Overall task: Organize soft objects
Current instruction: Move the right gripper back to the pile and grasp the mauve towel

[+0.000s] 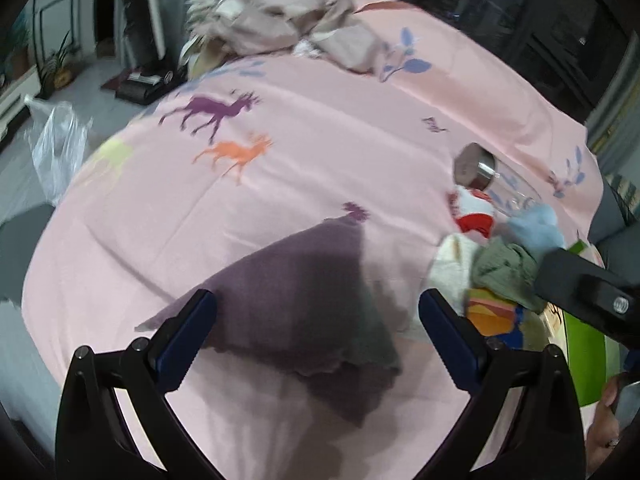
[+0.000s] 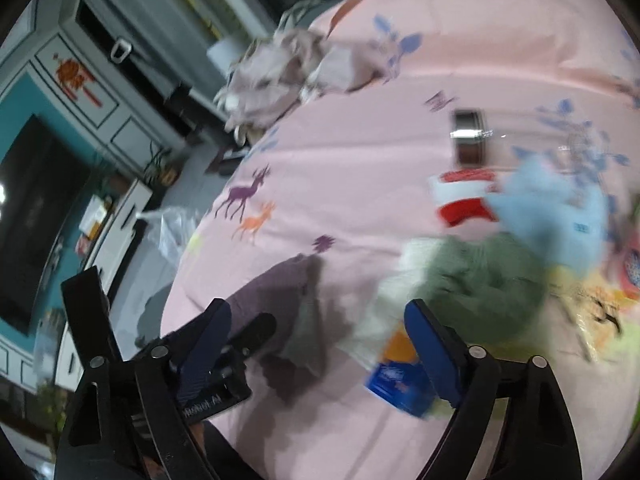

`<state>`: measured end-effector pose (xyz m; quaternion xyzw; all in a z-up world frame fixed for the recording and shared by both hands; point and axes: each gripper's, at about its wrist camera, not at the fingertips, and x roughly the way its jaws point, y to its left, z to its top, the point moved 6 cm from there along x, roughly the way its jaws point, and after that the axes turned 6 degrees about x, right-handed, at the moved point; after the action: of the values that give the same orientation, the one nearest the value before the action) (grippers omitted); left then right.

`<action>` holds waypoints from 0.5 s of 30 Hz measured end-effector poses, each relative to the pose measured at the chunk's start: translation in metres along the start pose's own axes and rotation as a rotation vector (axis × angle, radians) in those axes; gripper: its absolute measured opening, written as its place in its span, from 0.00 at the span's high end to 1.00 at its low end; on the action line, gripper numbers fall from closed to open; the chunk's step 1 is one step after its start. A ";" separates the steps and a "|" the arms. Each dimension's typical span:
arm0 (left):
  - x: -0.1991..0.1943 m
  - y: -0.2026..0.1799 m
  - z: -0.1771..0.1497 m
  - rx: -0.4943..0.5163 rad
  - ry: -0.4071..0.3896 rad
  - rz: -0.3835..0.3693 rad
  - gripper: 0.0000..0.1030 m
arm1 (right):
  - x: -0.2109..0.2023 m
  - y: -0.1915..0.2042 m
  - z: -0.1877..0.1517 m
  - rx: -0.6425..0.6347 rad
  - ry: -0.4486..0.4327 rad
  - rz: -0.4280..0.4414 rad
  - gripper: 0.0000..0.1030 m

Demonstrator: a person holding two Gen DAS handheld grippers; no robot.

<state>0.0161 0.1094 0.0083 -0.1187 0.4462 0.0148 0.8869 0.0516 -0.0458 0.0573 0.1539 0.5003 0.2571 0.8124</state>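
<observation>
Flat purple knitted cloth (image 1: 288,292) spread on the bed. Beside it, heaped: crumpled green cloth (image 2: 480,280), fluffy light-blue cloth (image 2: 548,212), red-and-white cloth (image 2: 464,196).

1. The left gripper (image 1: 318,322) points steeply downward, its two blue-padded fingers (image 1: 186,334) spread wide with nothing between them.
2. The right gripper (image 2: 316,344) also tilts downward, its fingers (image 2: 430,350) standing apart and gripping nothing.
3. In the left wrist view the right gripper's black body reaches in from the right edge.
4. A hand (image 1: 604,428) shows at that view's lower right corner.
</observation>
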 end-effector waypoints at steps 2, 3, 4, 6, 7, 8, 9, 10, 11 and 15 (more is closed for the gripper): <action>0.005 0.007 -0.001 -0.015 0.040 -0.011 0.02 | 0.023 0.007 0.004 0.009 0.069 0.008 0.23; 0.008 0.009 -0.002 -0.019 0.056 -0.026 0.02 | 0.033 0.011 0.005 0.012 0.099 0.014 0.23; 0.010 0.012 -0.003 -0.027 0.071 -0.039 0.02 | 0.042 0.013 0.007 0.016 0.127 0.014 0.24; 0.014 0.015 -0.004 -0.047 0.093 -0.045 0.03 | 0.060 0.017 0.007 0.013 0.177 0.007 0.24; 0.016 0.016 -0.005 -0.050 0.102 -0.051 0.03 | 0.068 0.019 0.006 0.009 0.198 0.005 0.25; 0.017 0.015 -0.005 -0.050 0.109 -0.056 0.03 | 0.079 0.022 0.004 0.006 0.230 0.000 0.28; 0.019 0.015 -0.006 -0.048 0.118 -0.060 0.03 | 0.084 0.023 0.002 0.005 0.246 -0.003 0.30; 0.021 0.016 -0.008 -0.050 0.131 -0.064 0.03 | 0.092 0.024 -0.001 0.005 0.274 -0.011 0.33; 0.023 0.016 -0.009 -0.055 0.138 -0.066 0.04 | 0.097 0.023 -0.003 0.005 0.290 -0.014 0.34; 0.026 0.019 -0.008 -0.067 0.147 -0.075 0.05 | 0.114 0.021 -0.010 0.012 0.338 -0.021 0.40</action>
<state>0.0225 0.1240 -0.0210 -0.1657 0.5044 -0.0121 0.8473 0.0788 0.0364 -0.0198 0.1081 0.6329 0.2676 0.7185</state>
